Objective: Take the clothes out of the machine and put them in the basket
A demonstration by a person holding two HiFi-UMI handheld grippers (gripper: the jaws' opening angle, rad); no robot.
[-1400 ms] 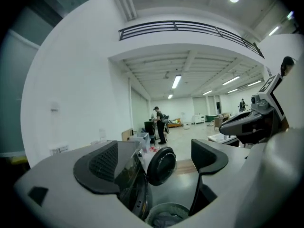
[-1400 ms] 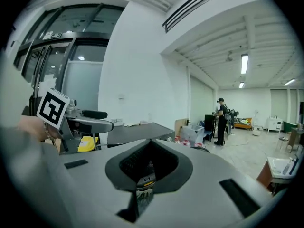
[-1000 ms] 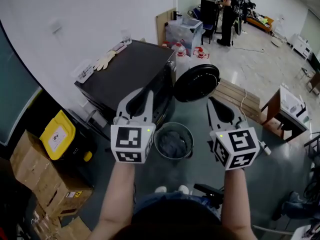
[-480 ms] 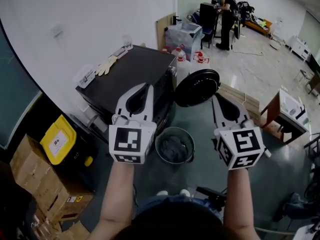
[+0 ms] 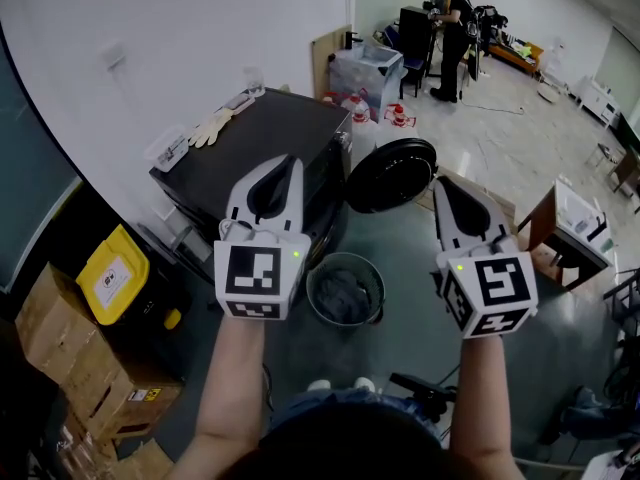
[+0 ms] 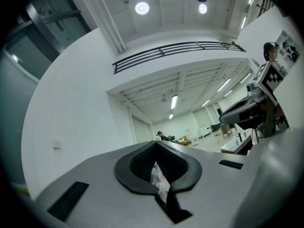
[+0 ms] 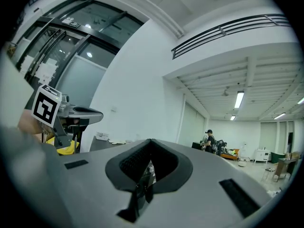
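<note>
Grey clothes (image 5: 343, 293) lie bunched in the round metal basket (image 5: 313, 271), which stands on the floor (image 5: 400, 268) just in front of the black machine (image 5: 250, 148), below its round door (image 5: 392, 175). The door hangs swung open to the right. The left gripper (image 5: 284, 163) is held up over the machine's front edge and hides the opening; its jaws are pressed together with nothing between them. The right gripper (image 5: 444, 182) is raised beside the door's right edge, well apart from the left one, its jaws likewise pressed together and empty. Both are above the basket, and neither touches it or the clothes. Pale gloves (image 5: 208, 126) lie at the far left corner of the machine's top. A yellow bin (image 5: 113, 273) stands left of the machine, with cardboard boxes (image 5: 60, 343) nearer. A person (image 5: 455, 28) stands far across the room.
</note>
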